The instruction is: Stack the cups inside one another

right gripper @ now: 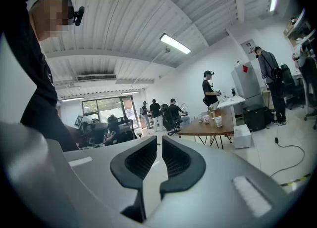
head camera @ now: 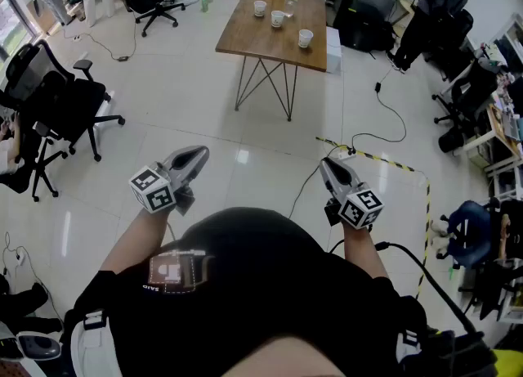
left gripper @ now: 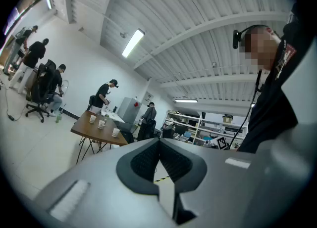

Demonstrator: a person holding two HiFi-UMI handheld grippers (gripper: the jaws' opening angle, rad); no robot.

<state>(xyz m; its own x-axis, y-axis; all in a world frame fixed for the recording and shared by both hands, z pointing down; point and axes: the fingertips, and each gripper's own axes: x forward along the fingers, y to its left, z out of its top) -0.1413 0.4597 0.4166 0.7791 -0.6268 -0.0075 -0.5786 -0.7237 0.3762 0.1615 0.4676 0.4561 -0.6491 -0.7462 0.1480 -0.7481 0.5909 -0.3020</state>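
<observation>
Head view: the person's torso cuts off the near floor. The left gripper (head camera: pixel 194 157) and right gripper (head camera: pixel 329 168) are held out over open tile floor (head camera: pixel 204 97). Far ahead, three paper cups (head camera: pixel 278 18) stand upright, mouths up, apart, in a diagonal row on the wooden table (head camera: pixel 249 36), the nearest by its right edge.

Left gripper view: jaws together, empty; the cups are tiny.

Right gripper view: jaws a narrow slit apart, nothing between them.
</observation>
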